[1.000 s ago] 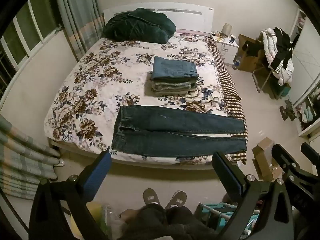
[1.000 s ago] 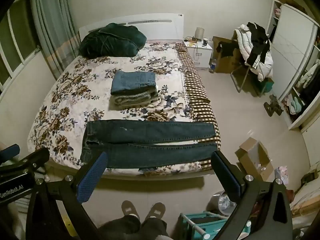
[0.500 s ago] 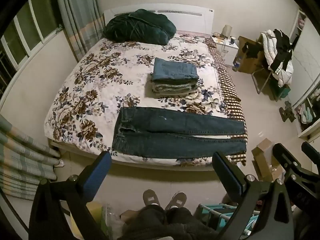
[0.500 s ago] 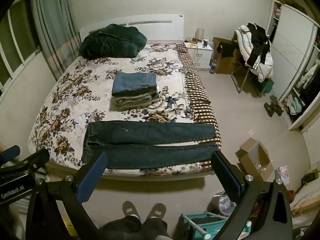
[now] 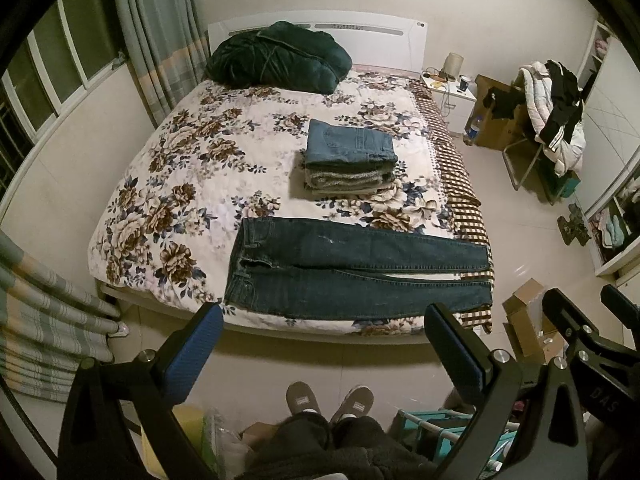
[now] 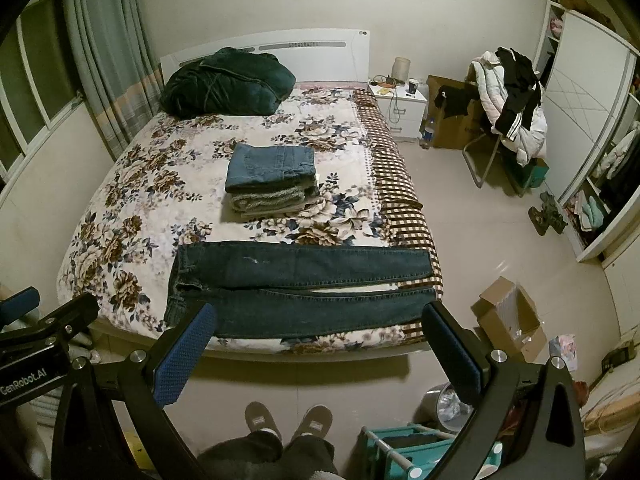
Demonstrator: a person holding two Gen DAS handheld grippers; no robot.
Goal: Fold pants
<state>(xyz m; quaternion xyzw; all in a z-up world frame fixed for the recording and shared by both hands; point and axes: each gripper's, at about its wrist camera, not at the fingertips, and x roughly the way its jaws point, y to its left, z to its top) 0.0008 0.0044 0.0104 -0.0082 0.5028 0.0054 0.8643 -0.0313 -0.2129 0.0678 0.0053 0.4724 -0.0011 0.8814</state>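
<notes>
Dark blue jeans (image 5: pixel 352 272) lie flat across the near end of the floral bed (image 5: pixel 168 184), waistband to the left, legs side by side reaching the right edge. They also show in the right wrist view (image 6: pixel 300 292). My left gripper (image 5: pixel 320 340) is open and empty, held above the floor short of the bed's near edge. My right gripper (image 6: pixel 320 340) is open and empty too, at the same distance. Each gripper's body shows at the edge of the other's view.
A stack of folded pants (image 5: pixel 350 156) sits mid-bed. A dark green duvet (image 5: pixel 280 56) lies at the headboard. A cardboard box (image 6: pixel 508 320) and a teal rack (image 6: pixel 404 448) stand on the floor at right. A chair piled with clothes (image 6: pixel 512 104) stands far right.
Both views have shifted very slightly; the bed sits a touch lower in frame. The jeans and the stack have not moved. Both grippers stay open.
</notes>
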